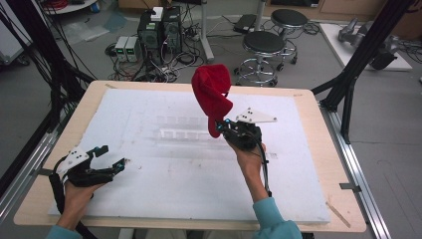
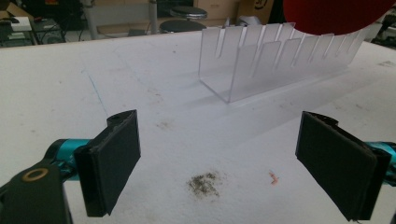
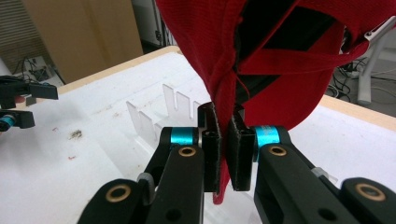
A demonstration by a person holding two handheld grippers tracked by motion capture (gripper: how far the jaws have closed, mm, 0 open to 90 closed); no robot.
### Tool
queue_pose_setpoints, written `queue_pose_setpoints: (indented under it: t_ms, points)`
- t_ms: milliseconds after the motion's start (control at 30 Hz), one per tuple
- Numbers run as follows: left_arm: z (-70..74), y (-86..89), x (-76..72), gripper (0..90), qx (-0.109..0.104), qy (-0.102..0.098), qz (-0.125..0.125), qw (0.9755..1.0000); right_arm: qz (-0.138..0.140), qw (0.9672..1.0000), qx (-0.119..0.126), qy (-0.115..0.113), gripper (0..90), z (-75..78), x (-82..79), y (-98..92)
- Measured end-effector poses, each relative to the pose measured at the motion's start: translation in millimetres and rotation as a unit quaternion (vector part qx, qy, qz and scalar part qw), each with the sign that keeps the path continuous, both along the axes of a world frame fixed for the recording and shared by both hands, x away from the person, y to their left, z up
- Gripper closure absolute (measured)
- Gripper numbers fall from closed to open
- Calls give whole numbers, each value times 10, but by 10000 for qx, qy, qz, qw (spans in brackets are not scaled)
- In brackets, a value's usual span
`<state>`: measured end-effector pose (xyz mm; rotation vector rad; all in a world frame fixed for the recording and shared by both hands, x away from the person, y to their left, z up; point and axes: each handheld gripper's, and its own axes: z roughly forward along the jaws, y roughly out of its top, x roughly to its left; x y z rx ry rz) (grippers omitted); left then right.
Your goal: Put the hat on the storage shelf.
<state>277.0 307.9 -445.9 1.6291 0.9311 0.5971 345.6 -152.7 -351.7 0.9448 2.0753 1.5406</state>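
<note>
red fabric, a cap [image 1: 211,97], hangs in the air above the middle of the table, held up over the clear plastic rack [image 1: 181,133]. in the right gripper view the red cap [image 3: 280,56] shows its dark inner lining and a seam, and an edge of its cloth runs down between the two black jaws, which press on it from both sides. the right gripper [image 1: 230,128] is thus clamped on the cap, raised off the white foam board [image 1: 149,199] in the person's right hand [image 1: 249,159], with a teal sleeve [image 1: 271,219] below it.

the clear plastic rack stands on the board just behind and below the cap; in the left gripper view the rack [image 2: 261,60] shows as a slotted trough with upright dividers, and the cap [image 2: 336,16] hangs over its far end.

the left gripper [image 1: 112,158] sits low near the near left corner of the board, well apart from the cap and the rack. its jaws stand wide apart with nothing between them, over a small patch of dark grit [image 2: 204,183] and a tiny pink scrap [image 2: 274,178] on the board.

beyond the wooden table edge [image 1: 199,84], black stools [image 1: 263,45] and computer cases [image 1: 159,27] stand on the grey floor.
</note>
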Motion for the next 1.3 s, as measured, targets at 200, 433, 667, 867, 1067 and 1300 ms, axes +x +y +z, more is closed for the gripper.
queue_pose_setpoints:
  t_ms: [200, 433, 667, 867, 1067, 1300]
  points:
    - [-21, 5, -17, 143, -82, -20, 18, 10000, -57, 9998, -153, 90, 858, -49, 4, 61]
    - [-22, 8, -15, 144, -85, -3, 38, 10000, -161, 9993, -175, 281, 858, -72, 16, 84]
    - [-23, 3, -20, 144, -74, -34, 53, 10000, -213, 9983, -326, 437, 857, -102, 9, 114]
    - [-23, 4, -28, 144, -66, -65, 45, 9999, -244, 9982, -251, 493, 857, -199, 1, 108]
    - [-25, -3, -30, 145, -76, -88, 58, 9999, -225, 9982, -261, 481, 856, -230, -36, 88]
    - [-26, -1, -29, 145, -68, -68, 77, 9999, -247, 9971, -425, 577, 569, -257, -19, 100]
